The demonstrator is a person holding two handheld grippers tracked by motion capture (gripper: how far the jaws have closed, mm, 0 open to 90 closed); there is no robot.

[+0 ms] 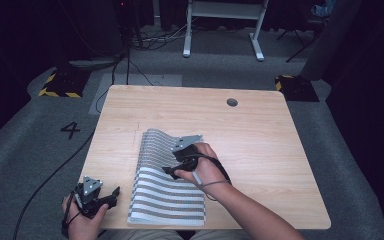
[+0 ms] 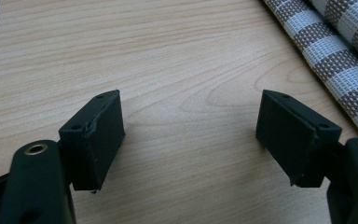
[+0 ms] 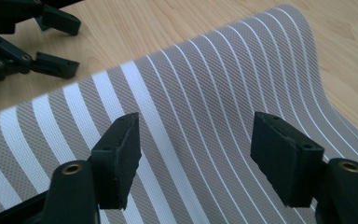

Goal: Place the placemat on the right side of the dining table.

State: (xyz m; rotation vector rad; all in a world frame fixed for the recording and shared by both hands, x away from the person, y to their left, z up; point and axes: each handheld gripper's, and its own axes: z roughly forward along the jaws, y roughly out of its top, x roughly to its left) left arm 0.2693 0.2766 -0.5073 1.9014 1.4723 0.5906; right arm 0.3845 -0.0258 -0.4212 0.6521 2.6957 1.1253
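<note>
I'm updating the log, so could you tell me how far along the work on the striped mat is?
Done: the striped mat lies on the table, far end humped. In hand: nothing; the right gripper hovers open above it, the left gripper open beside it. Left: probably gripping and folding.

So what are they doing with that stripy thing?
A person is working with two hand-held grippers at a wooden table, handling a grey-and-white striped mat. The mat lies near the front edge, with its far end curling up off the wood. The right gripper hangs over the mat's middle, jaws open, holding nothing. The left gripper sits beside the mat's left edge, jaws apart over bare wood.
</note>
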